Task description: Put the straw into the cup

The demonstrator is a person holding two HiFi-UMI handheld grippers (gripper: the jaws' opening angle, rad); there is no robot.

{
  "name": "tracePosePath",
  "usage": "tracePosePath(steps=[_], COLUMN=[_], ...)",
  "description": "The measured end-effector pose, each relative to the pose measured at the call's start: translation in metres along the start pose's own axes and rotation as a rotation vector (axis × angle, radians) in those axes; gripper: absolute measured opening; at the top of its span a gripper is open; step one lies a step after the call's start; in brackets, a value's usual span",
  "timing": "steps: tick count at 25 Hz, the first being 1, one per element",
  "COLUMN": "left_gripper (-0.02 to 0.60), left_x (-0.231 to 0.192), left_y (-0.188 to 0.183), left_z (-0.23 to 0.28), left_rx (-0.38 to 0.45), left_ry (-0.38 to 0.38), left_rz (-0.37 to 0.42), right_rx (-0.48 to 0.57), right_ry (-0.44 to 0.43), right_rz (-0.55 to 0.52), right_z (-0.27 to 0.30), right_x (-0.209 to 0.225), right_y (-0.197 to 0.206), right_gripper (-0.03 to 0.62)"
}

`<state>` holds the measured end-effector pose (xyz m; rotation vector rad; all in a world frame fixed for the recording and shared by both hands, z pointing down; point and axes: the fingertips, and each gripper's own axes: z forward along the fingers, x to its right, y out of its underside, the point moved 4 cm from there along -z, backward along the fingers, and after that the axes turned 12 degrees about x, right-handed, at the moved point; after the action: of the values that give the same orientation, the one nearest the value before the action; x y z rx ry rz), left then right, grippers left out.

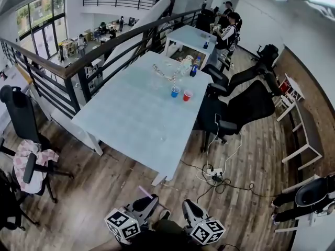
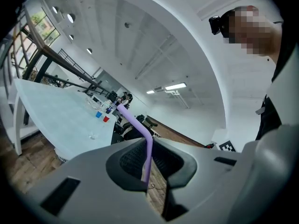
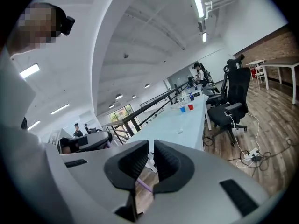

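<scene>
Clamping the purple straw (image 2: 135,122) between fingers (image 2: 128,161) of the left gripper (image 2: 148,155), held level and low; right gripper (image 3: 151,160) tipped slightly down, fingers (image 3: 127,161) nearly together, empty. Far ahead on the tabletop (image 1: 141,114): blue cup (image 1: 175,91), red cup (image 1: 187,95), contents unclear.

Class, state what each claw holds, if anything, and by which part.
Left claw grips the purple straw by its straight shaft below the bend. Right claw holds nothing.
</scene>
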<state>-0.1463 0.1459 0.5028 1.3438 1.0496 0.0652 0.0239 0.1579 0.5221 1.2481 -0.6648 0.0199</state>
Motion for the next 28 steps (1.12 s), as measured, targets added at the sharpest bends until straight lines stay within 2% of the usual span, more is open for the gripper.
tracePosePath(steps=[4, 9, 18, 28], left_gripper=[0.046, 0.046, 0.046, 0.046], left_x=[-0.013, -0.041, -0.069, -0.085], left_y=[-0.002, -0.016, -0.035, -0.042], left_z=[0.012, 0.033, 0.14, 0.226], left_rx=[-0.015, -0.002, 0.011, 0.005], left_ry=[-0.017, -0.088, -0.118, -0.162], left_rz=[0.004, 0.037, 0.093, 0.128], right_rx=[-0.014, -0.023, -0.02, -0.038], right_ry=[0.001, -0.07, -0.129, -0.158], right_rz=[0.034, 0.047, 0.078, 0.124], right_z=[0.021, 0.067, 0.15, 0.204], right_x=[0.011, 0.024, 0.092, 0.157], right_y=[0.001, -0.007, -0.066, -0.11], right_gripper=[0.055, 0.055, 0.055, 0.055])
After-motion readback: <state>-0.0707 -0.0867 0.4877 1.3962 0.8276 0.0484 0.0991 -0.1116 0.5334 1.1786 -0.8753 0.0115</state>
